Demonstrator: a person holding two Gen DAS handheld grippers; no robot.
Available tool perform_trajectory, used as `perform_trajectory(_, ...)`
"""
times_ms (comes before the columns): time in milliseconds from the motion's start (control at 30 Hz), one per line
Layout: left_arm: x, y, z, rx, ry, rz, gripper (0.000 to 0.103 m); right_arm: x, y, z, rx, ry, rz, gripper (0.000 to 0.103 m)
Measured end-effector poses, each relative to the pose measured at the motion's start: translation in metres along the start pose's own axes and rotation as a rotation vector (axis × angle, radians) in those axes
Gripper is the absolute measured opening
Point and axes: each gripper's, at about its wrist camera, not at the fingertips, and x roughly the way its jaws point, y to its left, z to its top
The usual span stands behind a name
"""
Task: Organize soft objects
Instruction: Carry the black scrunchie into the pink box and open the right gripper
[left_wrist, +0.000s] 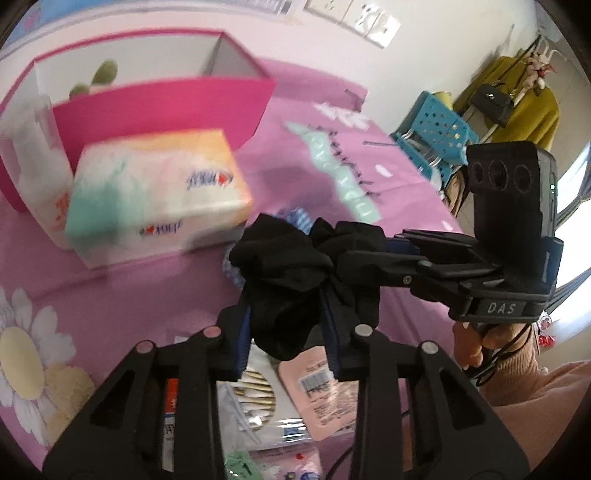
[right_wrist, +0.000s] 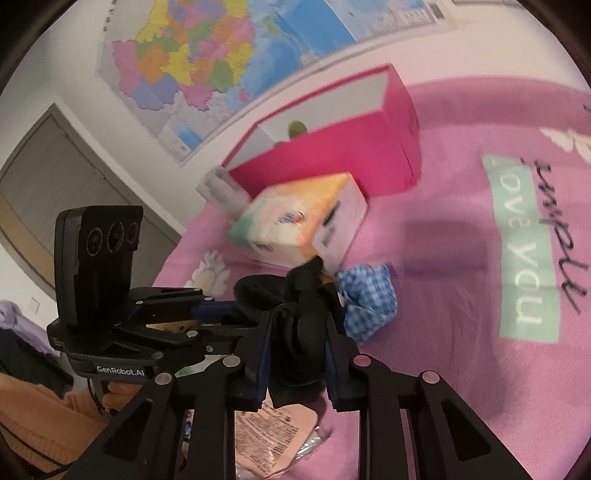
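Both the left gripper (left_wrist: 288, 325) and right gripper (right_wrist: 297, 363) have jaws pinching one crumpled black cloth (left_wrist: 295, 266) from opposite ends, lifted above the pink bedsheet (left_wrist: 147, 280), near a blue gingham scrunchie (right_wrist: 369, 295) and rectangular tissue pack (left_wrist: 159, 192).

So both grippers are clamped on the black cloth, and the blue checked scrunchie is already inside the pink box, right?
Not quite. The left gripper and right gripper are both clamped on the black cloth, but the blue checked scrunchie is not inside the pink box. The right wrist view shows it lying on the pink sheet, beside the tissue pack.
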Motion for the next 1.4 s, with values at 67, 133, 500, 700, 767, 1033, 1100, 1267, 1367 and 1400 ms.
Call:
perform_trajectory(67,-0.010,-0.004,0.005,0.012,-0.026,0.000,0.035,-0.006,0.005,0.004,-0.015,-0.019,0.003,0.023)
perform_trajectory(133,-0.022,-0.008,0.013,0.026,-0.064,0.008,0.035,-0.015,0.011,0.009,-0.036,-0.045,0.005,0.023)
perform_trajectory(500,-0.059,-0.008,0.069,0.046,-0.201,0.101,0.035,-0.041,0.041,0.068,-0.171,-0.170,0.033,0.023)
perform_trajectory(700,-0.060,0.010,0.108,0.015,-0.230,0.166,0.035,-0.032,0.040,0.111,-0.197,-0.200,0.041,0.023)
perform_trajectory(767,-0.057,0.018,0.123,-0.002,-0.234,0.184,0.035,-0.028,0.039,0.123,-0.206,-0.210,0.035,0.023)
perform_trajectory(1033,-0.035,0.042,0.155,-0.057,-0.206,0.244,0.035,0.000,0.029,0.165,-0.215,-0.213,-0.008,0.023)
perform_trajectory(1100,-0.028,0.046,0.160,-0.068,-0.192,0.256,0.035,0.008,0.024,0.172,-0.211,-0.207,-0.025,0.023)
perform_trajectory(1267,-0.012,0.055,0.169,-0.093,-0.165,0.302,0.035,0.025,0.010,0.187,-0.187,-0.197,-0.054,0.023)
perform_trajectory(1367,-0.005,0.059,0.171,-0.104,-0.153,0.328,0.035,0.033,0.003,0.192,-0.177,-0.204,-0.082,0.023)
perform_trajectory(1400,-0.003,0.060,0.171,-0.106,-0.149,0.337,0.037,0.037,0.000,0.194,-0.172,-0.206,-0.095,0.023)
